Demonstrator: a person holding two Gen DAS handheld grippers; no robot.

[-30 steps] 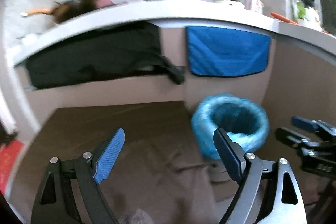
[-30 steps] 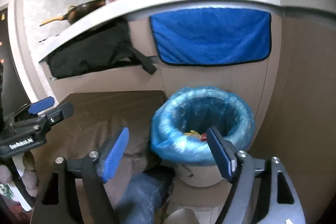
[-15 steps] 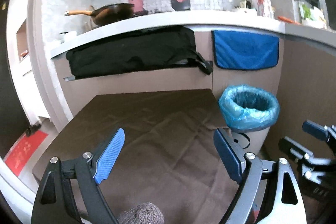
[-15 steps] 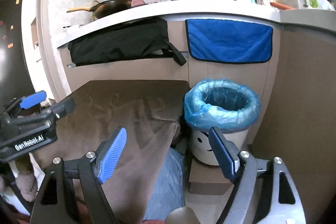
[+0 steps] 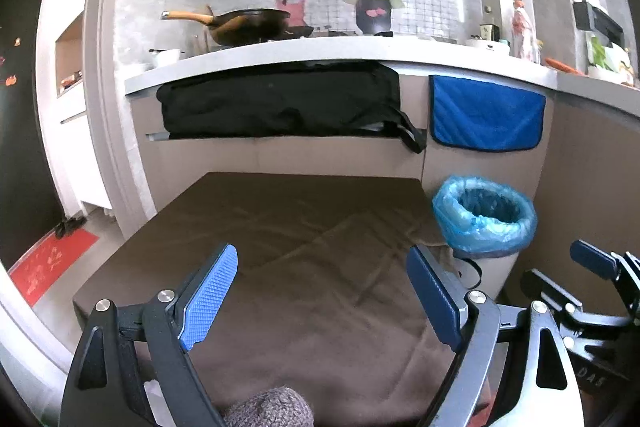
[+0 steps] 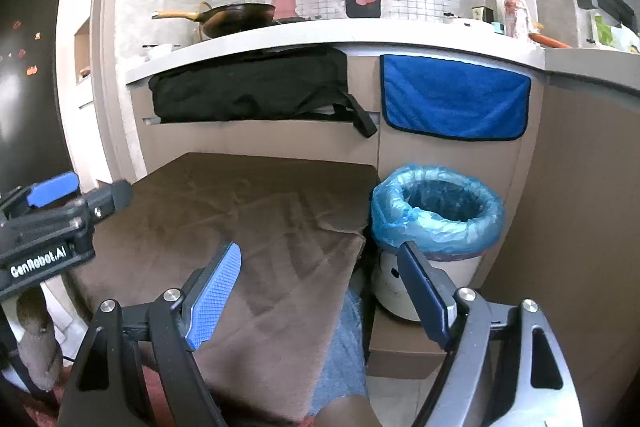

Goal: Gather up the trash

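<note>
Trash bin: a small white bin (image 6: 394, 291) with a smiley face on its side, lined with a crinkled blue plastic bag (image 6: 436, 211) folded over the rim; it stood on a low box on the floor, just beside the right edge of the brown-covered tabletop (image 6: 224, 203) and below a blue towel (image 6: 454, 99) hung on the cabinet front.

Left hand-held gripper (image 5: 322, 297): jaws wide apart, nothing between them, hovering over the brown cloth.

Right hand-held gripper (image 6: 320, 291): jaws wide apart and empty, over the tabletop's right corner, with the bin just beyond its right finger.

Change from a second before: both cameras had pulled back from the bin (it filled much of the right wrist view then, with bits of yellow and red trash visible inside); now it sat smaller and further off, its inside dark, and the wok (image 5: 248, 25) and wall mural had come fully into view.

Left wrist view only: the right hand-held gripper at the right edge, a red mat (image 5: 50, 263) on the floor, a grey knitted sleeve (image 5: 272, 409) at the bottom.

Right wrist view only: the bin's face, the box under it, a person's jeans-clad leg (image 6: 340, 355) beside the tabletop, and the left hand-held gripper's labelled body at the left edge.
</note>
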